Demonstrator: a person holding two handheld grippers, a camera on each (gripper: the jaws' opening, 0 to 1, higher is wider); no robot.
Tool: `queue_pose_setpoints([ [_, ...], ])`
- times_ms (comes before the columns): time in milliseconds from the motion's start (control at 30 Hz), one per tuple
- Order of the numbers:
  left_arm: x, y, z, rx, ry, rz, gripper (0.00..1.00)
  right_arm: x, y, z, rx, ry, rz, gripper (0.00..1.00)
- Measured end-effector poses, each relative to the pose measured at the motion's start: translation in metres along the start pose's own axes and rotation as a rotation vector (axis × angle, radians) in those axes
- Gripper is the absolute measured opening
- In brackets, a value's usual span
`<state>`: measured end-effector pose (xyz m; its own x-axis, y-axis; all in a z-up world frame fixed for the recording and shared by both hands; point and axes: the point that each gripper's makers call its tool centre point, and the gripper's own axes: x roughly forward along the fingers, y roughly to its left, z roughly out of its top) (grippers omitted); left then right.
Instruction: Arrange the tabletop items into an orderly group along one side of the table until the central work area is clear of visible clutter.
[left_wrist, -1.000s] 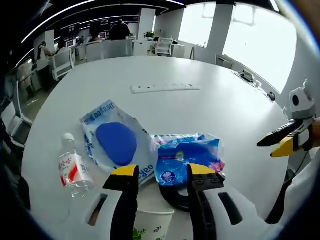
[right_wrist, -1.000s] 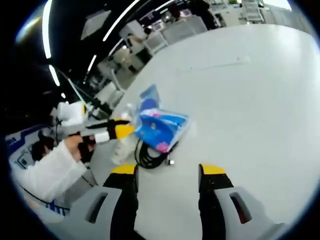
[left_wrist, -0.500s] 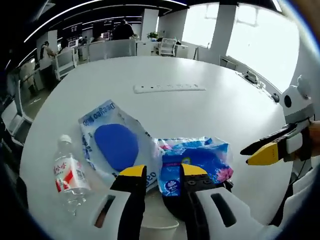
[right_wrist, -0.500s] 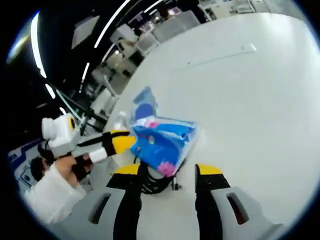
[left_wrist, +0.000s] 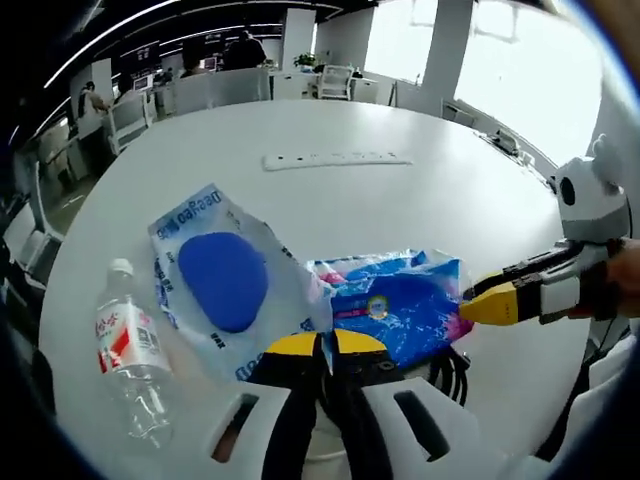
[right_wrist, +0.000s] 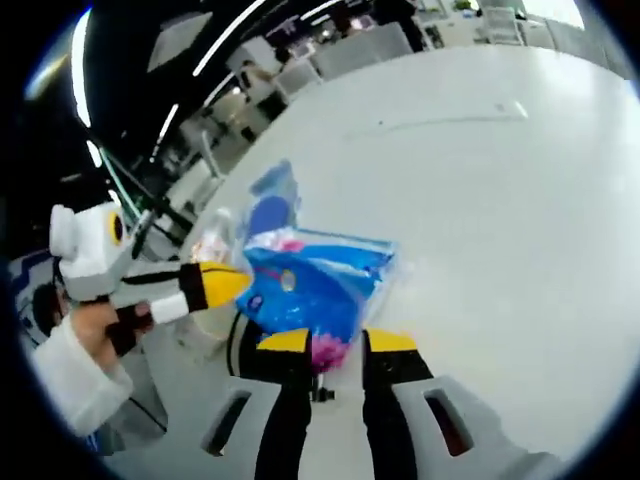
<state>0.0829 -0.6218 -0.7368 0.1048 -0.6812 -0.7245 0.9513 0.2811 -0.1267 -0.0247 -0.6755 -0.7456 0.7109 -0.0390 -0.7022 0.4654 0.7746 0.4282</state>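
Pinched at opposite ends by left gripper (left_wrist: 320, 345) and right gripper (right_wrist: 335, 343), blue tissue pack (left_wrist: 395, 305) lifted beside water bottle (left_wrist: 130, 355) for regrouping.

Left gripper view sits low at the near edge of the round white tabletop (left_wrist: 420, 190), looking out across it toward the bright windows, right up close over the blue tissue pack (left_wrist: 405, 315) between its own left tongs (left_wrist: 325, 345). Right gripper view comes at that same pack (right_wrist: 305, 285) from the opposite side, just as near, facing the darker office with its ceiling lights. Both share the pack and the tabletop (right_wrist: 500, 200), and each catches the other's tongs: right tongs (left_wrist: 485, 303), left tongs (right_wrist: 225, 283).
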Motion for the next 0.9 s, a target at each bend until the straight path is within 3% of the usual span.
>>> queue_pose_setpoints([
  [33,-0.003,0.001,0.003,-0.01,-0.013,0.012,0.0,-0.002,-0.003,-0.001,0.001,0.004,-0.005,0.0],
  [167,-0.011,-0.011,0.012,-0.054,-0.053,-0.032,0.0,-0.014,-0.01,0.005,0.0,-0.037,-0.023,0.0],
  [367,-0.022,-0.018,0.021,-0.053,-0.093,-0.031,0.0,-0.03,-0.007,0.017,0.025,-0.091,-0.001,0.0],
  [433,-0.023,-0.023,0.026,-0.042,-0.101,-0.057,0.0,-0.037,-0.009,0.027,-0.058,-0.122,-0.016,0.0],
  [467,-0.023,-0.026,0.028,-0.001,-0.082,-0.074,0.0,-0.044,-0.009,0.037,-0.159,-0.156,-0.025,0.0],
  [500,-0.024,-0.027,0.032,0.015,-0.079,-0.073,0.0,-0.048,-0.008,0.044,-0.195,-0.182,-0.021,0.0],
  [567,-0.03,-0.034,0.051,0.036,-0.127,-0.083,0.0,-0.063,-0.007,0.059,-0.126,-0.25,0.002,0.0],
  [667,-0.041,-0.053,0.076,0.07,-0.175,-0.111,0.0,-0.084,-0.019,0.064,0.054,-0.28,0.018,0.0],
  [733,-0.044,-0.064,0.085,0.105,-0.185,-0.126,0.0,-0.098,-0.026,0.067,0.078,-0.292,0.02,0.0],
  [800,-0.046,-0.078,0.095,0.158,-0.196,-0.144,0.0,-0.111,-0.029,0.077,0.031,-0.304,0.007,0.0],
  [900,-0.046,-0.096,0.117,0.21,-0.198,-0.199,0.0,-0.137,-0.039,0.112,-0.141,-0.299,-0.039,0.0],
])
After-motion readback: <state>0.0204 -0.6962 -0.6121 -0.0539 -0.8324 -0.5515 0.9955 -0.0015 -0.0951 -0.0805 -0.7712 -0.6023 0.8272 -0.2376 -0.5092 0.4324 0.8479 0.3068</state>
